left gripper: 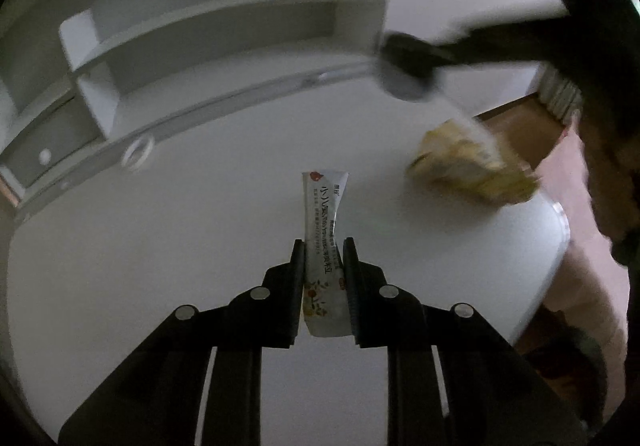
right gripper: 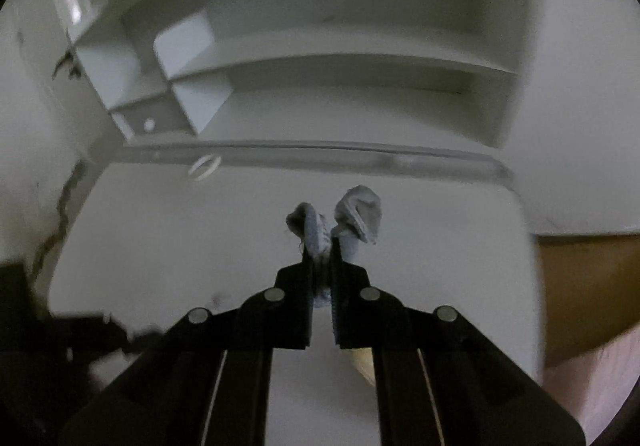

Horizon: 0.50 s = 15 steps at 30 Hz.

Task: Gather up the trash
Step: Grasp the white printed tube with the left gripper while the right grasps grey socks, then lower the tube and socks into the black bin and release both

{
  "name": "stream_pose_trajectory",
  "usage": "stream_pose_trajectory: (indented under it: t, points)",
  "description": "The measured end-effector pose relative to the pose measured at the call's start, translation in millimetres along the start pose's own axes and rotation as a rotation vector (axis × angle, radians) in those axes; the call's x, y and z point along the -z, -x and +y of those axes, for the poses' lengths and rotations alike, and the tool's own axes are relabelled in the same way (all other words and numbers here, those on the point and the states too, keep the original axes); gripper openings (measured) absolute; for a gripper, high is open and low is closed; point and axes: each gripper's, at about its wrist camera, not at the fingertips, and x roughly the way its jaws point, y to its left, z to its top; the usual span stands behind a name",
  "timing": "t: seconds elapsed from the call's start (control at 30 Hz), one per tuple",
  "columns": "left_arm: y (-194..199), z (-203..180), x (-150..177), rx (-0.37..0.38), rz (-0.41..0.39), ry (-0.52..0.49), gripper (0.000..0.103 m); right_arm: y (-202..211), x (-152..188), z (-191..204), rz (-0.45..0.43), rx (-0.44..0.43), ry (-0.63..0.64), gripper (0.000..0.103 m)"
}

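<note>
In the left wrist view my left gripper (left gripper: 323, 246) is shut on a long white sachet (left gripper: 324, 213) with printed text and holds it above the white desk (left gripper: 160, 246). A crumpled yellow wrapper (left gripper: 468, 165) lies on the desk to the right. The right gripper (left gripper: 404, 73) shows blurred above it. In the right wrist view my right gripper (right gripper: 322, 246) is shut on a crumpled grey-blue cloth (right gripper: 356, 213) above the desk (right gripper: 160, 226). A bit of the yellow wrapper (right gripper: 364, 364) shows below the fingers.
A white shelf unit (left gripper: 200, 25) stands at the back of the desk and also shows in the right wrist view (right gripper: 340, 77). A white ring (left gripper: 138, 150) lies near the shelf base. The desk's right edge (left gripper: 556, 246) drops to a wooden floor (right gripper: 588, 286).
</note>
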Motion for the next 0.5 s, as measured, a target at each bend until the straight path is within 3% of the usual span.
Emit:
stream_pose_trajectory:
  t: [0.2,0.3,0.5]
  points:
    - [3.6,-81.9,-20.5,0.129,-0.033,-0.101,0.018,99.4,88.5,-109.1,-0.054,0.172,-0.197,0.008]
    - [3.1,-140.0,-29.5,0.213,-0.046,-0.188,0.018,140.9,145.3,-168.6,-0.061,0.273,-0.328,0.008]
    - [-7.2,-277.0,-27.0,0.46,-0.046,-0.382,0.018,187.3,272.3,-252.1,-0.037,0.39,-0.604,0.008]
